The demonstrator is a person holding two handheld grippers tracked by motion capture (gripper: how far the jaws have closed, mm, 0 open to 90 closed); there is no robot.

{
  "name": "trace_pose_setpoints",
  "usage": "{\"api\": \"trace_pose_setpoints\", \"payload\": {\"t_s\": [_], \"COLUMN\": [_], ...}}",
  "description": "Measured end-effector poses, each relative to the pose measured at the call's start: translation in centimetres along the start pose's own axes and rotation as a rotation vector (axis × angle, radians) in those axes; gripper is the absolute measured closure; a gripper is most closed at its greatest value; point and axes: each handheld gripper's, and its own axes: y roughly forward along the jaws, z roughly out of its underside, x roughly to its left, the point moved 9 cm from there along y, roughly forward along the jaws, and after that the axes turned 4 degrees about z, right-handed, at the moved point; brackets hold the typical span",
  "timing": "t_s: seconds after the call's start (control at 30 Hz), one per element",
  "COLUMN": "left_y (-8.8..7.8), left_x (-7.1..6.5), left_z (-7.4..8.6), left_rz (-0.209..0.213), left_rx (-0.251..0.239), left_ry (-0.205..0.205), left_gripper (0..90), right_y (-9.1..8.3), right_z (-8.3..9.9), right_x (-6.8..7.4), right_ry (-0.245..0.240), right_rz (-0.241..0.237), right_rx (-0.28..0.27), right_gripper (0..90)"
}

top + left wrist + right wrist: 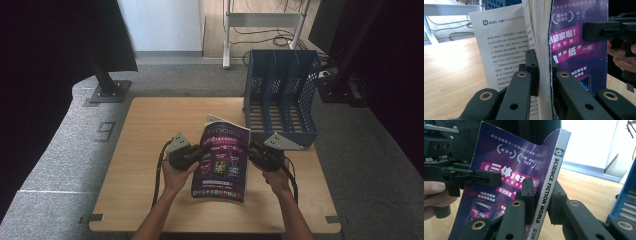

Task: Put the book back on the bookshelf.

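A purple magazine (222, 160) with "Science Fiction World" on its spine hangs above the wooden table (145, 130), held between both hands. My left gripper (202, 152) is shut on its open page edge, the jaws pinching the thick block of pages (544, 72). A white inner page (499, 45) fans away on the back side. My right gripper (248, 149) is shut on the spine side, its jaws clamped across the white spine (541, 195). Each gripper view also shows the other gripper on the cover's far edge.
A blue slotted file rack (282, 95) stands at the table's back right corner, just beyond my right gripper. Black stand bases sit on the grey floor behind the table. The person's forearms come in from the bottom edge.
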Motion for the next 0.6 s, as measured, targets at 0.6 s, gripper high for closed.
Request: {"api": "trace_pose_setpoints", "payload": {"t_s": [0.6], "left_y": [0.1], "left_x": [-0.6], "left_z": [-1.0], "left_rz": [0.011], "left_rx": [-0.01], "left_ry": [0.039], "left_gripper": [86.1], "right_y": [-0.6], "right_z": [-0.8], "right_x": [-0.3], "right_ry": [-0.023], "right_rz": [0.023], "right_rx": [-0.034], "right_gripper": [77.3]}}
